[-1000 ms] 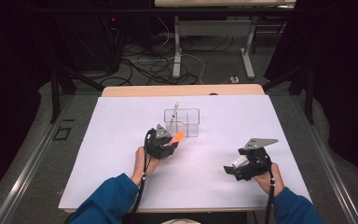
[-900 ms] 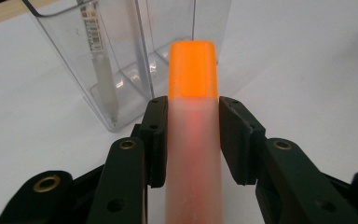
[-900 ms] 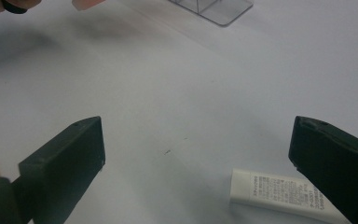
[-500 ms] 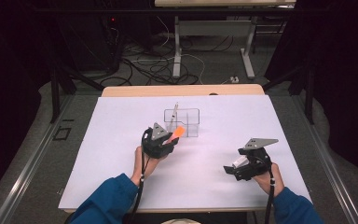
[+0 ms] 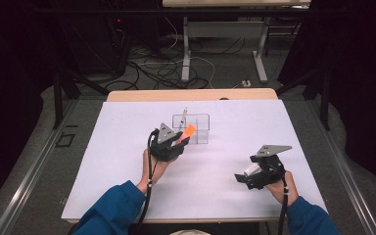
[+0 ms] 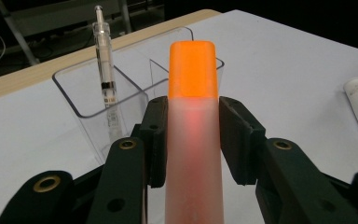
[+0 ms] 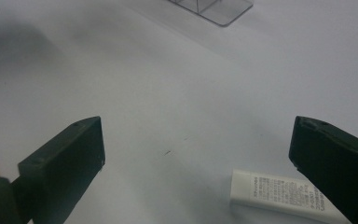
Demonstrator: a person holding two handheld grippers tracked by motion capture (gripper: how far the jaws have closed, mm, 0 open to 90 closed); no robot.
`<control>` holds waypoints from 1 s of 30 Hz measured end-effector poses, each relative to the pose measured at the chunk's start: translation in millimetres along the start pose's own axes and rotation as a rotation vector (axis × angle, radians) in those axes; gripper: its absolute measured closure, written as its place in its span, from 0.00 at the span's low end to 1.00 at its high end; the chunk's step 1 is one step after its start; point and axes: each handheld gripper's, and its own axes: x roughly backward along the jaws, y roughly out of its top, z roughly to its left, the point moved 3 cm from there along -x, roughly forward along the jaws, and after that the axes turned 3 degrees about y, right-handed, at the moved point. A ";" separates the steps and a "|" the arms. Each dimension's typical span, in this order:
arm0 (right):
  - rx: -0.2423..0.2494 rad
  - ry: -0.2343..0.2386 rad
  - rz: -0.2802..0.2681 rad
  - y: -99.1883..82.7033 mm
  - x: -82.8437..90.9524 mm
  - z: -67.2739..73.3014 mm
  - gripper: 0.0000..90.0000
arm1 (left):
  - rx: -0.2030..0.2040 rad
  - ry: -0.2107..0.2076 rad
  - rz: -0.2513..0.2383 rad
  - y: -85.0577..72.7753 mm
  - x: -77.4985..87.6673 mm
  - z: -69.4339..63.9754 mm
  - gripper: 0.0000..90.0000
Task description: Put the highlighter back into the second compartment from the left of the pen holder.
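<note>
L gripper (image 5: 178, 142) is clamped on an orange-capped marker (image 6: 192, 121), both jaws pressed flat against its frosted barrel, cap end pointing fwd past the fingertips. Just ahead of the gripper sits a clear two-compartment organizer (image 6: 121, 88) on the white counter (image 5: 127, 196). A syringe-like pen (image 6: 104, 79) stands upright in the compartment ahead and to the L of the jaws; the compartment straight ahead looks free. Step in hand, as I read it: carrying the marker to the organizer, w/ insertion not yet done. The marker isn't touching the organizer as far as I can tell.

Next move prob calls for raising the marker above the rim, tipping it more upright, lining it over the free compartment, lowering, then releasing. Risk: clipping the divider or knocking the pen.

R gripper (image 5: 254, 177) hovers low over the counter w/ jaws wide apart, holding nothing. A small white tube (image 7: 279, 193) w/ printed label lies flat near its R jaw, prob next to be picked.
</note>
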 end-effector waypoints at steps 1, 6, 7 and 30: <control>0.000 0.000 0.000 0.0 0.0 0.0 0.03 | 0.003 0.001 -0.004 1.6 0.0 0.8 0.72; 0.001 -0.004 0.000 0.0 -0.2 -0.8 0.03 | 0.005 0.002 -0.025 10.1 -1.5 5.2 0.72; -0.002 -0.003 -0.001 0.0 -0.1 -0.5 0.03 | 0.003 0.001 -0.026 11.7 -2.8 5.6 0.72; -0.003 0.002 -0.002 -0.3 0.1 -1.3 0.03 | -0.019 0.019 -0.085 58.4 -36.7 9.5 0.72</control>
